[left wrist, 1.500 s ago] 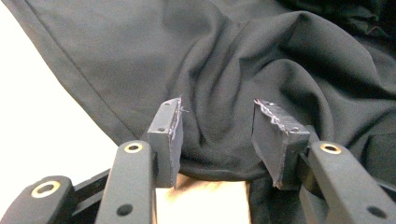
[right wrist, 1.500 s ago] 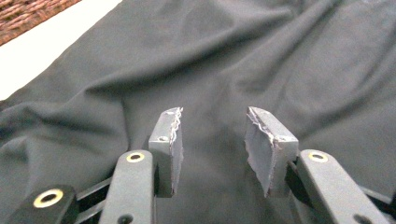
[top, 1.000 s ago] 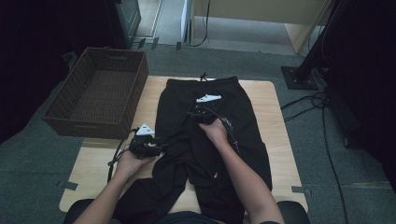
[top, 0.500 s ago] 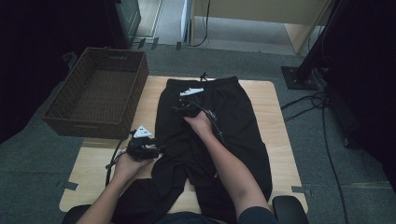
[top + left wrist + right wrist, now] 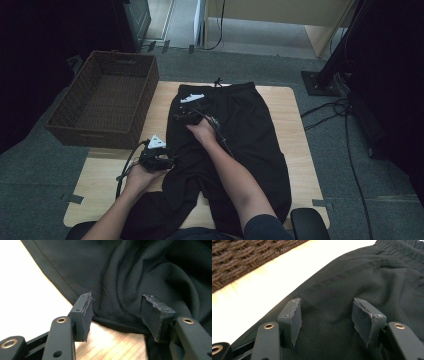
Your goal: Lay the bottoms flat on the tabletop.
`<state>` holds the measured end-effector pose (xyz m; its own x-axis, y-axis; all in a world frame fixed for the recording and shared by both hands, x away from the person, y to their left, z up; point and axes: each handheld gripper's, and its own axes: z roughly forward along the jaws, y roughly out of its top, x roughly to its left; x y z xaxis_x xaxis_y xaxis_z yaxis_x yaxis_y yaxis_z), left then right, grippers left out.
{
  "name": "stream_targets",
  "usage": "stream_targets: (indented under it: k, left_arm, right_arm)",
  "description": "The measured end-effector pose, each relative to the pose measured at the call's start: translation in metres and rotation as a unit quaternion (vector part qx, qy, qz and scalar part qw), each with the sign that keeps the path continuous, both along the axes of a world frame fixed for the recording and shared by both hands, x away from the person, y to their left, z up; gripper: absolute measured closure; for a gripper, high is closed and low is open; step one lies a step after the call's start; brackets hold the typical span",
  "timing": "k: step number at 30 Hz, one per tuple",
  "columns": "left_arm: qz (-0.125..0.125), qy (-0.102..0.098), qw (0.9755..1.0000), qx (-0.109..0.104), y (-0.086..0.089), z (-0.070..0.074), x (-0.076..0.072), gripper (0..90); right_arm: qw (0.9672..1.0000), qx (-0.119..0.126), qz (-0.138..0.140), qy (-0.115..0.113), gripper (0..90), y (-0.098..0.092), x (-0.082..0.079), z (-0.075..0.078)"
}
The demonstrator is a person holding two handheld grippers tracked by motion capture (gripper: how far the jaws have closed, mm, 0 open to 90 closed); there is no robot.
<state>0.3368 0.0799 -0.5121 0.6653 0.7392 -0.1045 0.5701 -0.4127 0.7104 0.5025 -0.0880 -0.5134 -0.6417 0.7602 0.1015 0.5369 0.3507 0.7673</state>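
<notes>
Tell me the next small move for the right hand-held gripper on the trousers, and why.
Probably ease the right hand-held gripper on to the waistband and close there. Its jaws have just been opening and stand apart over flat cloth of the black trousers, pinching nothing, with the waistband just ahead.

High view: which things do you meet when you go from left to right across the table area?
Wicker basket → left gripper → right gripper → black trousers → bare right edge of the wooden table → cables on the floor.
</notes>
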Motion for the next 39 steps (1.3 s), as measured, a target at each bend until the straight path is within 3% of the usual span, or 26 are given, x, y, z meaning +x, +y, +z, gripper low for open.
stream_targets:
  k: [7, 20, 23, 33, 37, 39]
  left_arm:
    - [0.006, -0.011, 0.9999, 0.002, -0.001, -0.001, -0.002, 53.6]
    - [0.005, -0.016, 0.9999, 0.004, -0.008, -0.002, -0.006, 72.9]
    - [0.002, -0.019, 0.9998, 0.005, -0.009, -0.002, -0.006, 78.7]
    - [0.007, -0.021, 0.9997, 0.006, -0.011, -0.003, -0.005, 87.2]
    - [0.008, -0.016, 0.9998, 0.003, -0.01, -0.003, -0.004, 88.4]
    - [0.014, 0.0, 0.9999, -0.008, -0.009, -0.002, -0.002, 89.3]
  right_arm:
    - [0.9992, -0.035, 0.002, -0.019, 39.7, 0.006, -0.002, -0.006]
    - [0.9993, -0.034, 0.002, -0.018, 41.2, 0.006, -0.003, -0.007]
    - [0.9992, -0.033, 0.009, -0.021, 47.2, 0.005, -0.004, -0.007]
    - [0.9991, -0.03, 0.014, -0.027, 80.7, 0.011, -0.013, -0.006]
    - [0.9995, -0.024, 0.006, -0.021, 85.5, 0.012, -0.013, -0.006]
    - [0.9999, -0.011, 0.0, -0.009, 86.3, 0.01, -0.011, -0.006]
